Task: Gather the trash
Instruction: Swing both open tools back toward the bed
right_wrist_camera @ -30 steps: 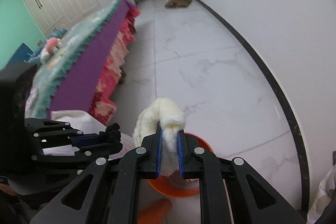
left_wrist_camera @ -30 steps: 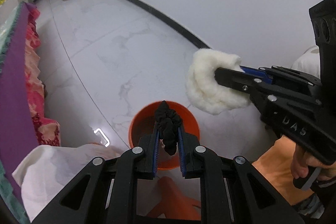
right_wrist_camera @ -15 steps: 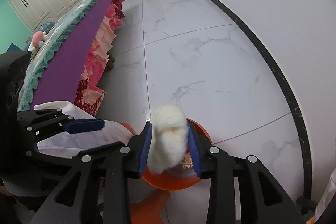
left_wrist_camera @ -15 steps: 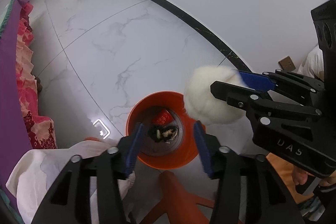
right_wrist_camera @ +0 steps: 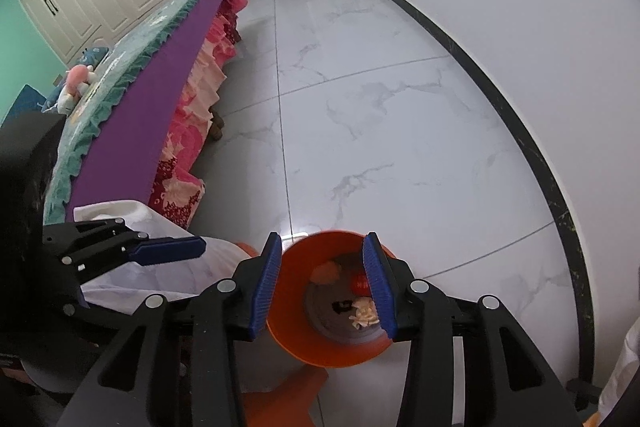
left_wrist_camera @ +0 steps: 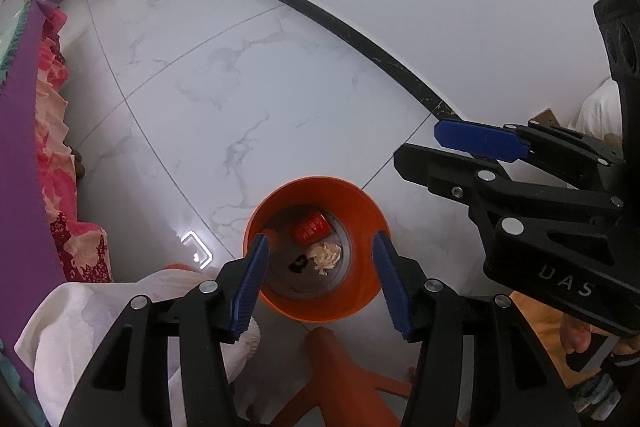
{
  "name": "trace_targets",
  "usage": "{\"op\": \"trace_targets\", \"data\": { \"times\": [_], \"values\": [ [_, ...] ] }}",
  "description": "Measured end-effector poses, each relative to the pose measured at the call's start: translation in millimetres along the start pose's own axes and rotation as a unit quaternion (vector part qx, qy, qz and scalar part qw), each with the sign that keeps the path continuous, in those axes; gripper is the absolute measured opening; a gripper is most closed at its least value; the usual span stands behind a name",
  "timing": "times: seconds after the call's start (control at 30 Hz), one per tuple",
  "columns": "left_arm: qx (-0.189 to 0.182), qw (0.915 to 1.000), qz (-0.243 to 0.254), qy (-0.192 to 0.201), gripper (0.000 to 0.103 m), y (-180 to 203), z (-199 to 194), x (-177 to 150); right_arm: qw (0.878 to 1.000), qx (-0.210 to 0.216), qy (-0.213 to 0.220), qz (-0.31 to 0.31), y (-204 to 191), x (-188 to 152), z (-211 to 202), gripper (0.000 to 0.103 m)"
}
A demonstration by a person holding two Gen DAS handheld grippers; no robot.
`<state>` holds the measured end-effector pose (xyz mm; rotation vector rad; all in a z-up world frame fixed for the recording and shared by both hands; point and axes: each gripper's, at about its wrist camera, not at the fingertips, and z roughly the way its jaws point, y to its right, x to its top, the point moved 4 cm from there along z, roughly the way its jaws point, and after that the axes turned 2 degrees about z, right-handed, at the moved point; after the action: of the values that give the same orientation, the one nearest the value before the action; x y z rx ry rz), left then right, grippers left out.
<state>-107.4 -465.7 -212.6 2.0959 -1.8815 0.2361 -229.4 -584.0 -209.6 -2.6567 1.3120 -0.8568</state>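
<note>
"Where was the trash at that point?"

"At the bottom of the orange bin, which stood on the marble floor. Three pieces showed inside: a red wrapper toward the far wall of the bin, a crumpled pale wad near the middle of the bottom, and a small black scrap just beside the wad."

"And the tools?"

"Both hung over the bin's mouth with nothing in them. The left gripper had its blue pads apart, framing the opening. The right gripper was opening its jaws, with nothing between them but the view down into the bin."

"How would those pieces handle, if anyone had to take them up again?"

"I'd judge all three very light and soft. The wad looked like crushed tissue or fluff: it would squash under the pads, so a pinch across its thickest part would serve. The black scrap looked limp, like cloth; take it at a bunched fold. The wrapper seemed thin and perhaps slick, best caught by an edge."

"Fragile?"

"Nothing there looked breakable. The likelier trouble was something light clinging to a pad."
</note>
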Motion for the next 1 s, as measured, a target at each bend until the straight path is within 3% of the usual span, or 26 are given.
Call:
{"op": "trace_targets", "data": {
  "times": [0.33,0.57,0.77,0.83,1.0],
  "values": [
    [0.013,0.9989,-0.015,0.042,0.055,-8.3,-31.4,-4.3,0.999,0.008,0.031,-0.025,-26.1,12.9,-31.0,0.043],
    [0.041,0.9932,-0.035,0.103,0.055,-22.8,-82.5,-14.4,0.995,0.044,0.061,-0.062,-73.9,27.2,-60.0,0.043],
    [0.092,0.9790,-0.087,0.160,0.057,-56.4,-140.9,-39.5,0.985,0.091,0.081,-0.120,-139.8,36.8,-82.4,0.043],
    [0.115,0.9704,-0.111,0.181,0.068,-70.5,-162.7,-53.2,0.980,0.112,0.085,-0.144,-169.5,37.7,-88.5,0.043],
    [0.168,0.9475,-0.165,0.217,0.070,-101.7,-207.9,-90.7,0.963,0.160,0.085,-0.199,-241.8,33.9,-96.9,0.043]
  ]
}}
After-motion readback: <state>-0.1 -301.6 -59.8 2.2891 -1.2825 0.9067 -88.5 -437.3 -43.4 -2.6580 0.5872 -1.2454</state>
